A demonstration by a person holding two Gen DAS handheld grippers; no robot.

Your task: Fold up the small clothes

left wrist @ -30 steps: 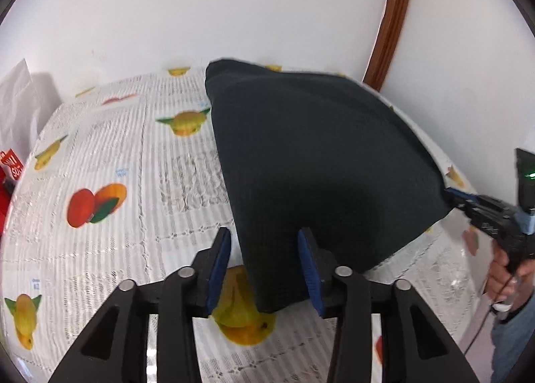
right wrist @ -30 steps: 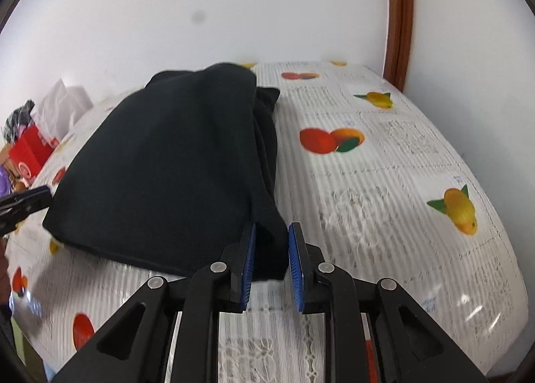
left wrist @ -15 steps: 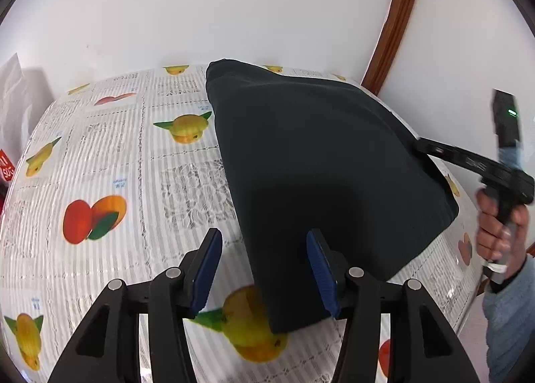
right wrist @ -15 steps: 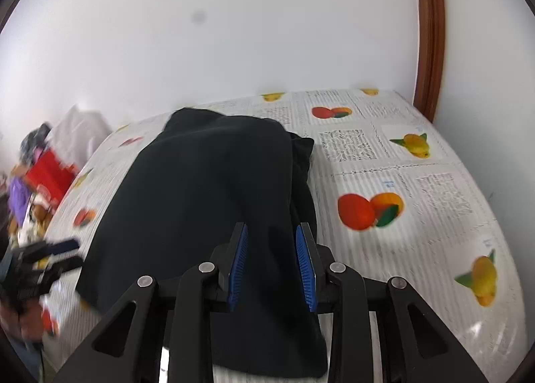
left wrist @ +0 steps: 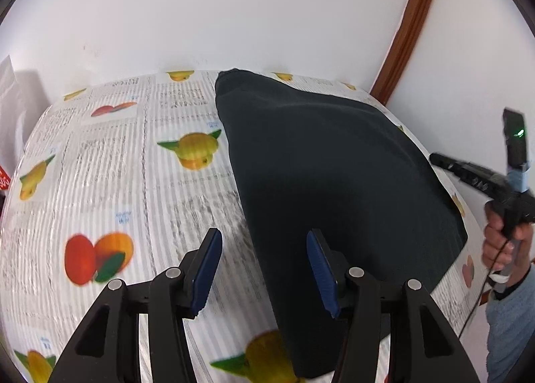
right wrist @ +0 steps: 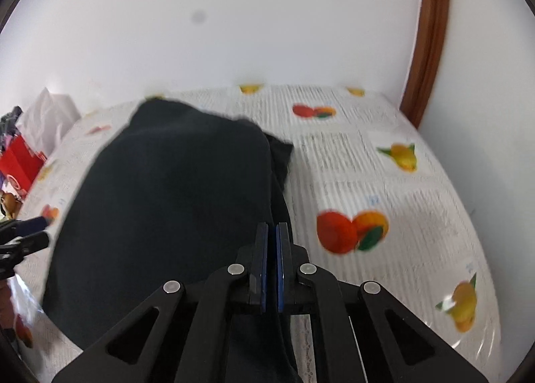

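Observation:
A black garment [left wrist: 334, 182] lies folded on the fruit-print tablecloth [left wrist: 100, 182], with one straight edge running toward the far wall. My left gripper [left wrist: 262, 235] hovers open above the garment's near left edge, and its pads touch no cloth. My right gripper [right wrist: 271, 225] is shut, its blue pads almost together, above the right edge of the garment [right wrist: 167, 199]; I see no cloth between them. From the left wrist view the right gripper [left wrist: 438, 160] hangs beyond the garment's right side, held by a hand [left wrist: 501, 239]. The left gripper [right wrist: 30, 232] shows at the right wrist view's left edge.
White walls close the table's far side. A brown door frame [left wrist: 408, 25] rises at the far right corner. A white bag [right wrist: 46, 112] and a red bag [right wrist: 20, 162] sit off the table's left end. The tablecloth [right wrist: 384, 165] lies bare to the garment's right.
Both grippers had the garment's near corners between their pads. The left one has opened wider and drawn back. The right one has lifted away from the edge and shut.

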